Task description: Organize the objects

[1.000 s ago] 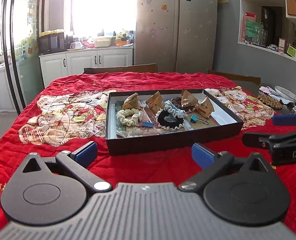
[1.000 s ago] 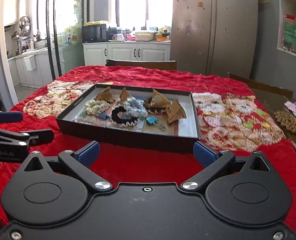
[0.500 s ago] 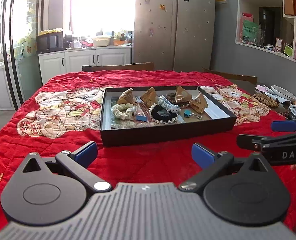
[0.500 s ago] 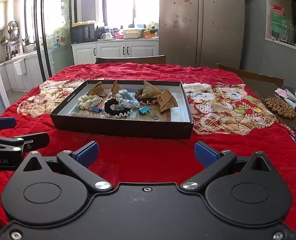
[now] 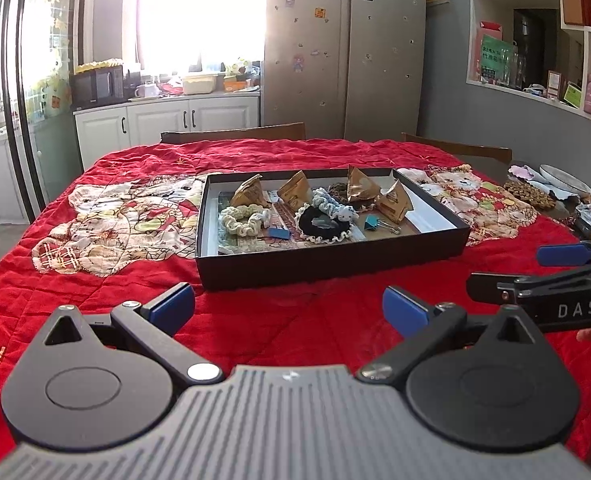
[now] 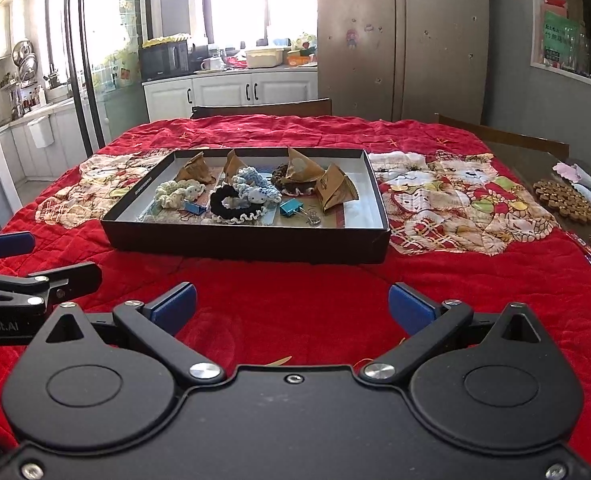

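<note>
A shallow black box (image 5: 331,258) sits in the middle of the worktop, on a red quilted cloth (image 5: 255,320) with patchwork bear pictures. Inside it lie four brown paper pyramids (image 6: 335,188), a cream scrunchie (image 5: 244,218), a black scrunchie (image 6: 231,204), a pale blue scrunchie (image 6: 253,184), a blue binder clip (image 6: 293,207) and a small blue flat clip (image 5: 278,233). Right of the box, well apart, a round brown beaded mat (image 6: 563,200) and a plate (image 5: 565,178) lie on bare worktop. Chair backs (image 5: 233,133), white cabinets and a tall fridge (image 5: 347,48) stand behind.

The left tool (image 5: 289,310) and right tool (image 6: 291,308) both hang above the cloth near the box's near wall, fingers spread wide, gripping nothing; only bare cloth lies between them and the box. Compared with a second ago, both tools have drawn back and the box looks farther off.
</note>
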{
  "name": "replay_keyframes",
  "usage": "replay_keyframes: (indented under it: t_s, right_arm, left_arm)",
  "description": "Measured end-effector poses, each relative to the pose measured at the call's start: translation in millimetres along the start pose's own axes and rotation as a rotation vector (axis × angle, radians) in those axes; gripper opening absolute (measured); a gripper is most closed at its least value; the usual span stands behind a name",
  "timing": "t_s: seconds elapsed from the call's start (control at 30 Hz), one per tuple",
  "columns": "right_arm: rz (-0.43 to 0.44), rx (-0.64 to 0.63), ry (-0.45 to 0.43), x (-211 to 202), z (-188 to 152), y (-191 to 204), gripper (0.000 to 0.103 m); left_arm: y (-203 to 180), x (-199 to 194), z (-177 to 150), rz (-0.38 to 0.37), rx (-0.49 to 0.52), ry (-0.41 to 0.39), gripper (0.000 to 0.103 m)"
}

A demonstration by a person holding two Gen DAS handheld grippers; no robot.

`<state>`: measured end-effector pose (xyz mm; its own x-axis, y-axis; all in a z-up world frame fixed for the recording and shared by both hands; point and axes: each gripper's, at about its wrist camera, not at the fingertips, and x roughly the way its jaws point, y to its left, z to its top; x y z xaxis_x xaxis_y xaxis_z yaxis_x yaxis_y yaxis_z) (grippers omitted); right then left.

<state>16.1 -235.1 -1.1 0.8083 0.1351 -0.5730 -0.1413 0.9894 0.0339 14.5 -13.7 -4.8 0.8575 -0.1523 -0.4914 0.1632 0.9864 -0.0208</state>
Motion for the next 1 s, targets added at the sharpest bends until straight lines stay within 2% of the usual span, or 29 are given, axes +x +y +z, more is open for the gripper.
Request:
replay_keyframes:
  t_s: [1.0]
  right_arm:
    - [0.015, -0.014, 0.019, 3.3, -4.2, 4.5, 0.103]
  left_arm:
    - [-4.0, -1.2, -1.3, -0.012, 0.015, -0.003, 0.103]
